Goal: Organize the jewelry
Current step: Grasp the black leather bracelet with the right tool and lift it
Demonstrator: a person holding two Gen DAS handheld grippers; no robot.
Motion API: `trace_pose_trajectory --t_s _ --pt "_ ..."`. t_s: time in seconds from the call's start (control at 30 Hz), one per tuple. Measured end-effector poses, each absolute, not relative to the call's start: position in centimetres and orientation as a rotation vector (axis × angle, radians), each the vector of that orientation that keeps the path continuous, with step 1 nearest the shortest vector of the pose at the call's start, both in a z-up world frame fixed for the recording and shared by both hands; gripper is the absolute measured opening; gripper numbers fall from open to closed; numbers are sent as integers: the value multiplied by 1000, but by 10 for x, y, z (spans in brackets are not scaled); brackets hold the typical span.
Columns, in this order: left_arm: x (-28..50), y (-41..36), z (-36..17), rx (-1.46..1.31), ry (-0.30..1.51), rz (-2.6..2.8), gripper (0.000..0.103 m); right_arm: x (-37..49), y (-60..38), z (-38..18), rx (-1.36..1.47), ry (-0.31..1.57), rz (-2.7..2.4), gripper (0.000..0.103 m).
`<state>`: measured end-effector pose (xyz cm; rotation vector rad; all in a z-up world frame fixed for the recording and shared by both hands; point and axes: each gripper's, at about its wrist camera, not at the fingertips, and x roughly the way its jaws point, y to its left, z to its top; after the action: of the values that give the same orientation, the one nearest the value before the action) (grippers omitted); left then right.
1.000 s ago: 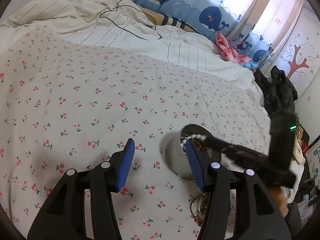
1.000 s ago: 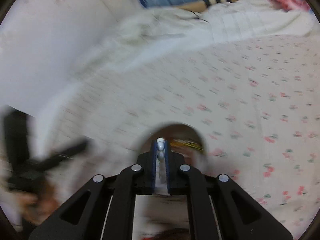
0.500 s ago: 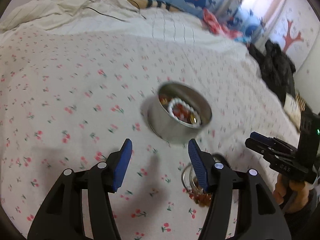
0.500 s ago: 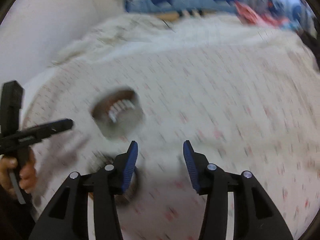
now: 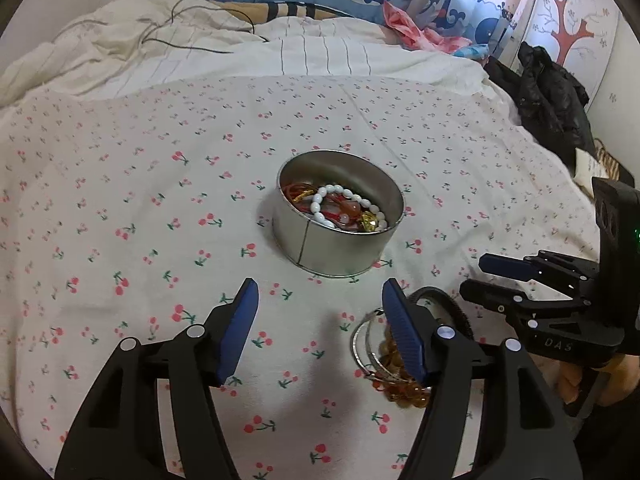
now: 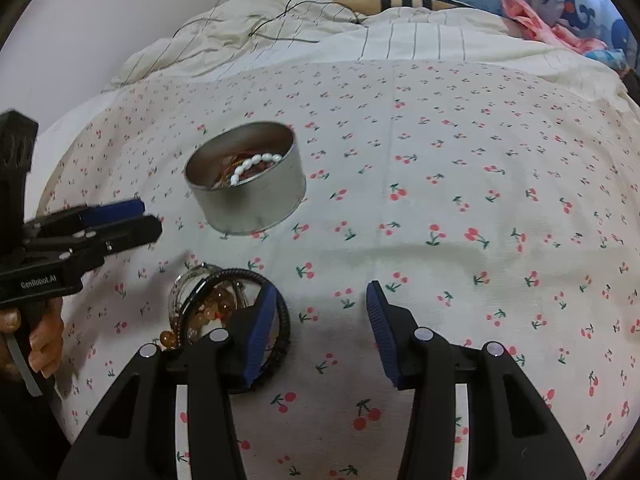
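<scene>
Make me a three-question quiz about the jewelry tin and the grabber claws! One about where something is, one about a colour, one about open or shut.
1. Where is the white bead bracelet?
A. inside the round tin
B. on the bedsheet beside the tin
C. held in a gripper

2. What colour are the pads on the left gripper?
A. red
B. blue
C. green

3. How is the right gripper now?
A. shut on a bracelet
B. shut on nothing
C. open and holding nothing

Answers: 1 A, the white beads lie within the tin wall among other pieces. 2 B, both inner faces are blue. 3 C, its fingers stand apart with only bedsheet between them.
</scene>
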<state>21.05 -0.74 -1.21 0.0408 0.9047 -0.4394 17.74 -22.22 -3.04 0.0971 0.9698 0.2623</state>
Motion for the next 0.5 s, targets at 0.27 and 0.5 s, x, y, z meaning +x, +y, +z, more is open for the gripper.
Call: trace_pose_trajectory --t_s 0.27,0.5 --pt "203 -17 -9 135 865 -410 66 179 -213 -38 53 994 264 46" --pt "199 -22 -7 179 840 -399 70 180 -209 -43 16 1002 252 46"
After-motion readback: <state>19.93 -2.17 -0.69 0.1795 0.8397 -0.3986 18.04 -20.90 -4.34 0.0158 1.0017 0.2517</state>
